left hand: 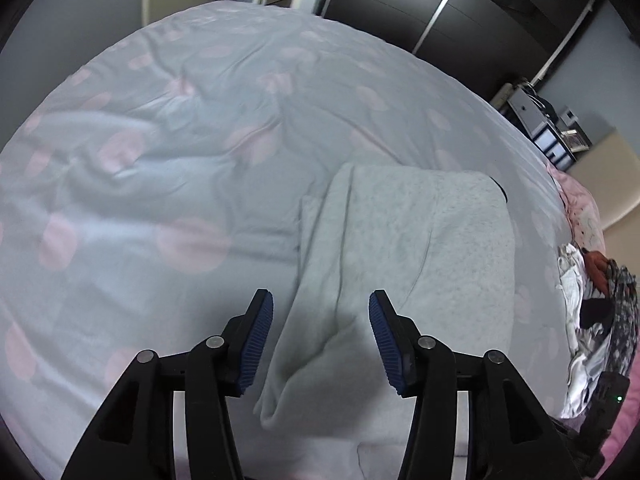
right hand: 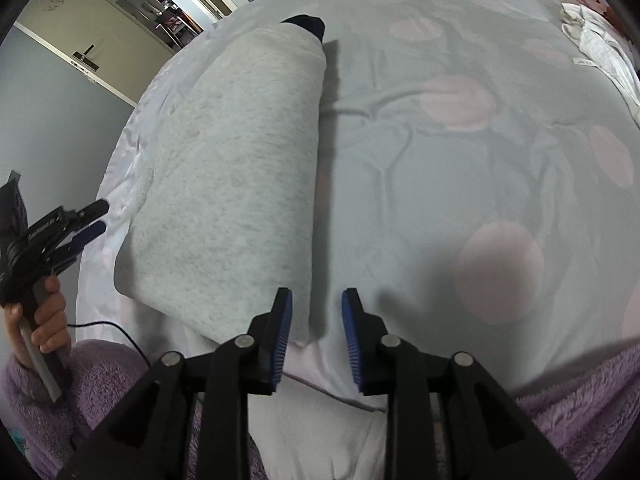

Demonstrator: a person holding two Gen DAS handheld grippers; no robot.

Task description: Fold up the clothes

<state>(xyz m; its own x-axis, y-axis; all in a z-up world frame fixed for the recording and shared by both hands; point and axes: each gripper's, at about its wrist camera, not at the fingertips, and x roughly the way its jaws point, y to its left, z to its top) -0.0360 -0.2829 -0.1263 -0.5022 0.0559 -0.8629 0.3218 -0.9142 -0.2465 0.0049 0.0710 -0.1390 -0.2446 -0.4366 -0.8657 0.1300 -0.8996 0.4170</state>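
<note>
Pale grey fleecy garment (left hand: 404,240), laid flat on the bed (left hand: 160,184), already doubled into a long rectangle; dark trim (right hand: 306,24) peeking out at its far end. Near end rumpled into a loose tuck, directly below the left tool (left hand: 321,336).

Left tool: blue pads (left hand: 258,340) well apart, hovering above the near hem, gripping nothing. Right tool (right hand: 316,338): pads apart too, though less widely, poised over the garment's near right corner, empty. Left tool also visible from the right wrist view, held in a hand (right hand: 44,320) off the garment's left edge.

Step in hand, by judgement: between folds, with lengthwise folding apparently done and a crosswise fold still due. Next move likely to call for closing each tool on a near corner, catching every layer, then carrying the hem toward the far end while keeping the edges aligned. Rumpled tuck probably worth smoothing first.

Surroundings: grey bedcover with pink dots, creased beyond the garment; heap of unfolded clothes (left hand: 592,320) at the bed's right edge, well apart; dark wardrobe (left hand: 440,8) behind. Fold path unobstructed.
</note>
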